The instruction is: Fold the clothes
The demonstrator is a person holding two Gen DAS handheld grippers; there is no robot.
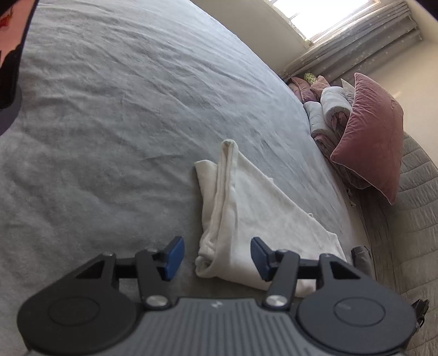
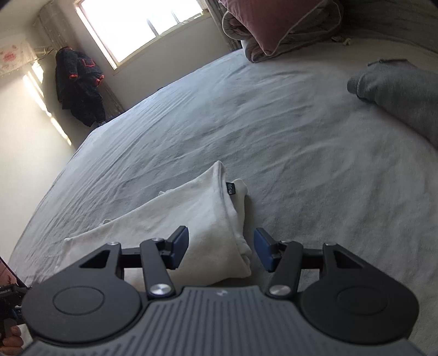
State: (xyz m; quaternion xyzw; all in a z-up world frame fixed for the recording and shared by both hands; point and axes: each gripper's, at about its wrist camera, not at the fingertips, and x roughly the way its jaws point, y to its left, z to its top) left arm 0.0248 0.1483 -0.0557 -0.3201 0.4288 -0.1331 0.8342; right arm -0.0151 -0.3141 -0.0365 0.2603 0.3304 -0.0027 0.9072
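Observation:
A white garment (image 1: 254, 213) lies folded into a long narrow shape on the grey bed sheet (image 1: 123, 109). My left gripper (image 1: 217, 257) is open and hovers just above its near end, with nothing between its blue pads. In the right wrist view the same white garment (image 2: 191, 219) shows with a small dark label near its far end. My right gripper (image 2: 221, 250) is open, its pads either side of the garment's near corner, holding nothing.
A grey folded garment (image 2: 405, 93) lies on the bed at the right. A pink pillow (image 1: 369, 131) and rolled bedding (image 1: 328, 109) sit at the bed's head. A dark coat (image 2: 79, 85) hangs by the window (image 2: 142, 24).

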